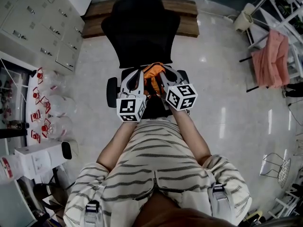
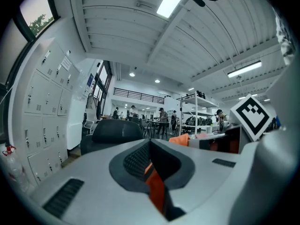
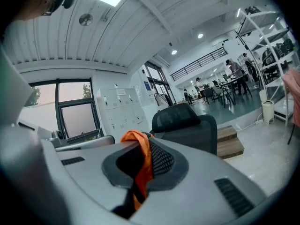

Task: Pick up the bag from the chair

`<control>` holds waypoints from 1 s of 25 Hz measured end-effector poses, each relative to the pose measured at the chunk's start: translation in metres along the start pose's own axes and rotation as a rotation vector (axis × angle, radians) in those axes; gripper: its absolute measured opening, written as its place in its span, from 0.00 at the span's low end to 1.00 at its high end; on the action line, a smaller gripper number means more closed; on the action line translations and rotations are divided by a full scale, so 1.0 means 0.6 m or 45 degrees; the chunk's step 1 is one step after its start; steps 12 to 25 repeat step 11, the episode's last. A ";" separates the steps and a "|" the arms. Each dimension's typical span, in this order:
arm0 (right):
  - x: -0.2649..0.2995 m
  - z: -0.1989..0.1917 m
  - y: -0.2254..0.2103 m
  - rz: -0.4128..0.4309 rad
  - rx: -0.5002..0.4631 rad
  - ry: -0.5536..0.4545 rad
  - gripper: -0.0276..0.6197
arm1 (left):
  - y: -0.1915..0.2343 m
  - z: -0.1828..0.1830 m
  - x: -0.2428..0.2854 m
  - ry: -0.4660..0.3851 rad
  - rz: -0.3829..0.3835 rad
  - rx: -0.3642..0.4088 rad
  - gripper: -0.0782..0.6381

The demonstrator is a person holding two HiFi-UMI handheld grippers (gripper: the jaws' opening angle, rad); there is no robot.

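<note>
**Item: orange bag, held in both grippers over the chair**

Object: bag [image 1: 152, 73], orange fabric, bunched between the two tools just in front of the person's striped shirt [image 1: 158, 174].

Location: over the seat end of the black chair [image 1: 140, 27], near its backrest. The grippers cover the bag's underside, so no view shows whether it is clear of the seat.

Left gripper [image 2: 152, 170]: clenched. A strip of orange fabric is pinched between its ribbed pads.

Right gripper [image 3: 139, 172]: clenched likewise. A fold of the same fabric is trapped between the pads and drapes over the top of the jaws.

Both tools point roughly level, side by side, with their marker cubes toward the person.

Progress: the grasp looks done, as both tools have hold of the bag. The lift looks largely done too, since the gripper views look across at the backrest rather than down at the seat. What seems to remain is carrying the bag clear of the chair.

Surroundings: lockers [image 1: 38, 22] to the left, wooden platform [image 1: 187, 13] behind the chair.
</note>
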State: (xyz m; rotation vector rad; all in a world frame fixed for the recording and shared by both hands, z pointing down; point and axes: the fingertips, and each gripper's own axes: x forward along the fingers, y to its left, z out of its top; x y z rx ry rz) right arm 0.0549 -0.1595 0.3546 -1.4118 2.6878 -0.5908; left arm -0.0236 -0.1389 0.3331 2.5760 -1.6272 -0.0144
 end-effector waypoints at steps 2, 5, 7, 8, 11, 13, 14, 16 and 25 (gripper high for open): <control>0.000 -0.001 -0.002 -0.003 -0.002 0.002 0.08 | -0.001 -0.001 0.001 0.000 0.001 0.016 0.14; -0.002 0.001 -0.006 -0.005 -0.004 0.004 0.08 | -0.006 -0.001 0.005 0.002 -0.003 0.021 0.14; -0.002 0.001 -0.008 -0.003 -0.004 0.003 0.08 | -0.008 -0.001 0.008 0.001 -0.004 0.021 0.14; -0.002 0.001 -0.009 -0.003 -0.004 0.002 0.08 | -0.008 -0.001 0.009 0.000 -0.004 0.021 0.14; -0.001 0.000 -0.013 -0.011 -0.001 -0.003 0.08 | -0.007 -0.002 0.012 -0.002 -0.005 0.024 0.14; -0.001 0.000 -0.013 -0.011 -0.001 -0.003 0.08 | -0.007 -0.002 0.012 -0.002 -0.005 0.024 0.14; -0.001 0.000 -0.013 -0.011 -0.001 -0.003 0.08 | -0.007 -0.002 0.012 -0.002 -0.005 0.024 0.14; -0.001 0.000 -0.013 -0.011 -0.001 -0.003 0.08 | -0.007 -0.002 0.012 -0.002 -0.005 0.024 0.14; -0.001 0.000 -0.013 -0.011 -0.001 -0.003 0.08 | -0.007 -0.002 0.012 -0.002 -0.005 0.024 0.14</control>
